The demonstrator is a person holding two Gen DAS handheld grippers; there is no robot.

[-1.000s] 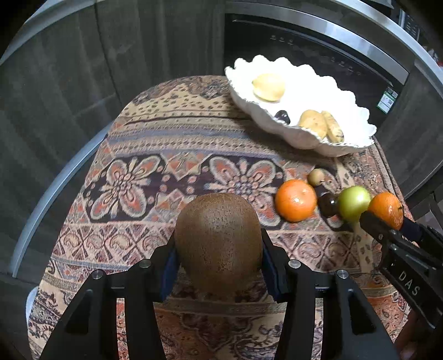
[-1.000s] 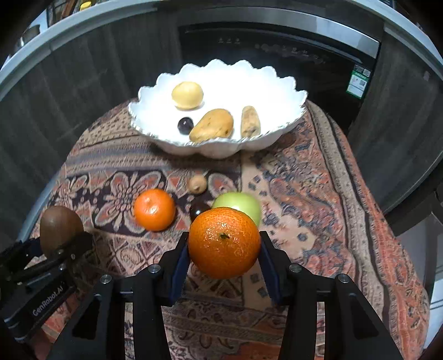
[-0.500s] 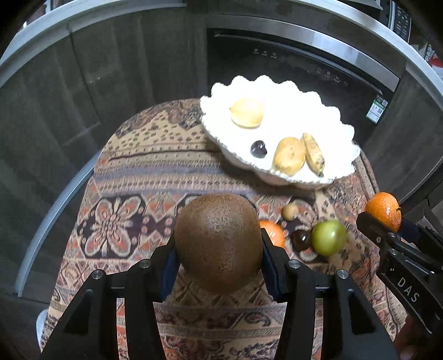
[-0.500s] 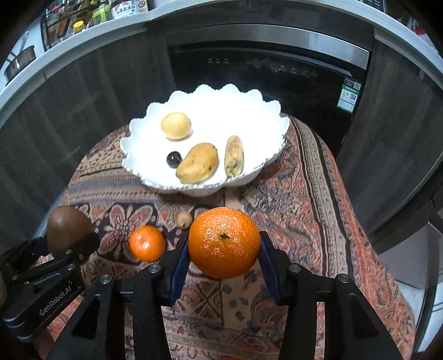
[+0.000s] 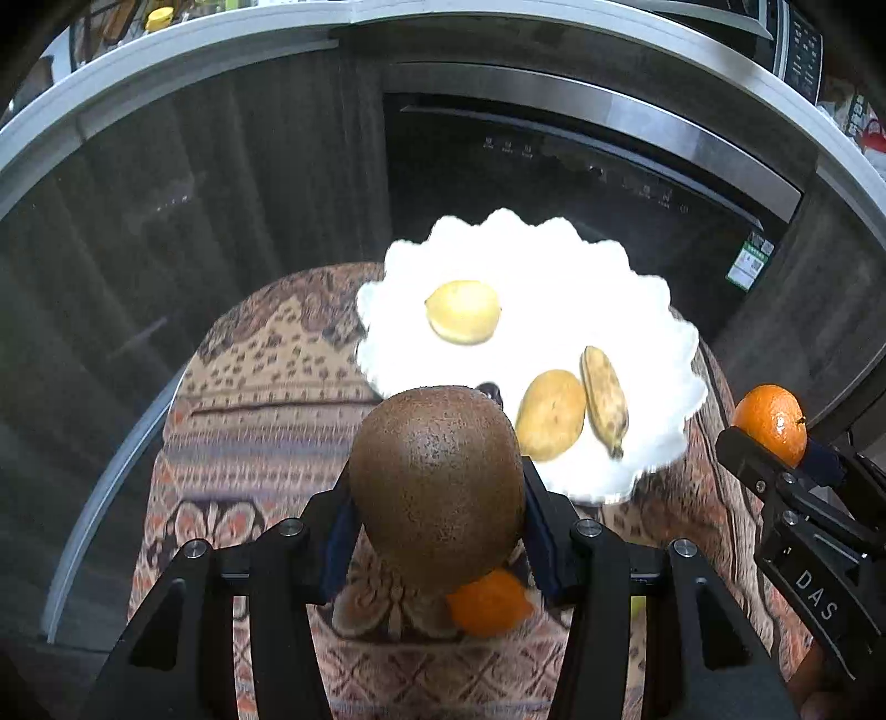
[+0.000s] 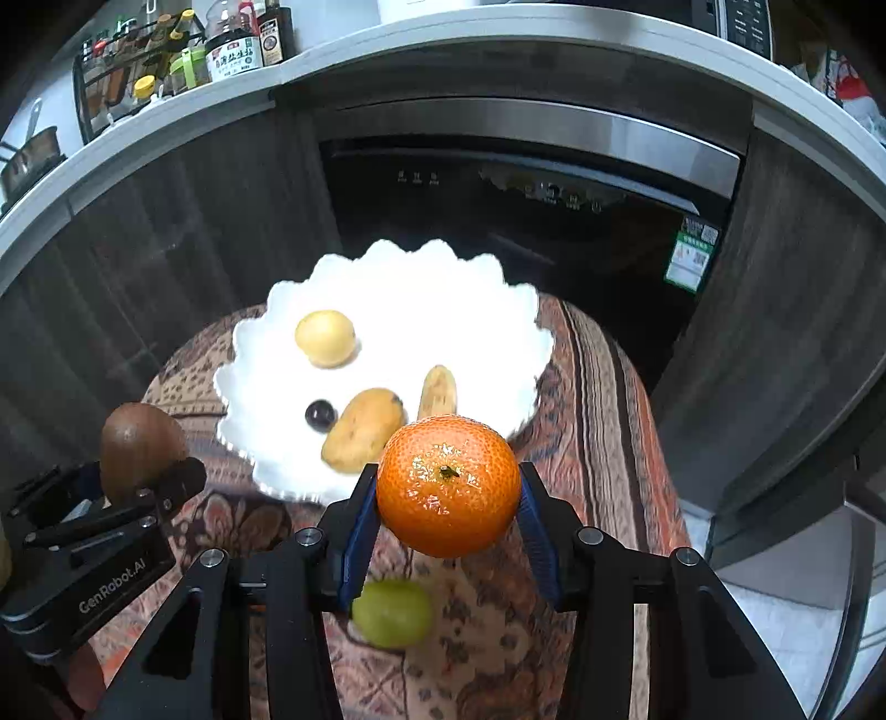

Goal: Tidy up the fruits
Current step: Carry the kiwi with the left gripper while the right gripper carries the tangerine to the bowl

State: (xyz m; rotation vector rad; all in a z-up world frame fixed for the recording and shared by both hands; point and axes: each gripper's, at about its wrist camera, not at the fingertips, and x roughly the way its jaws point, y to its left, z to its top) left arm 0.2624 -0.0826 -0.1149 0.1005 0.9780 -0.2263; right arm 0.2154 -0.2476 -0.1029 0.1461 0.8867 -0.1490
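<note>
Two grippers, each clamped on one fruit. The left gripper [image 5: 437, 531] grasps a single brown kiwi [image 5: 437, 482] between its blue-padded fingers [image 5: 338, 543]; the right gripper [image 6: 448, 526] grasps one orange mandarin [image 6: 448, 486] in the same way.

Ahead of both sets of fingertips sits one white scalloped bowl [image 6: 476, 310] holding four fruits: one round yellow fruit [image 6: 325, 338], one small dark round fruit [image 6: 320, 414], one yellow mango-like fruit [image 6: 362, 429] and one small spotted banana [image 5: 603, 401].

On the patterned cloth [image 6: 598, 399] beneath the fingers lie two loose fruits: a second mandarin [image 5: 490, 603], under the kiwi in the left wrist view, and one green fruit [image 6: 393, 612], below the right gripper's left finger.

Legible writing: "GenRobot.AI" on the left gripper body in the right wrist view and "DAS" on the right gripper body in the left wrist view. The dark appliance [image 6: 526, 199] behind the bowl bears one green-and-white sticker [image 6: 692, 252]; its print and the labels of the countertop bottles [image 6: 232, 52] are too small to read.
</note>
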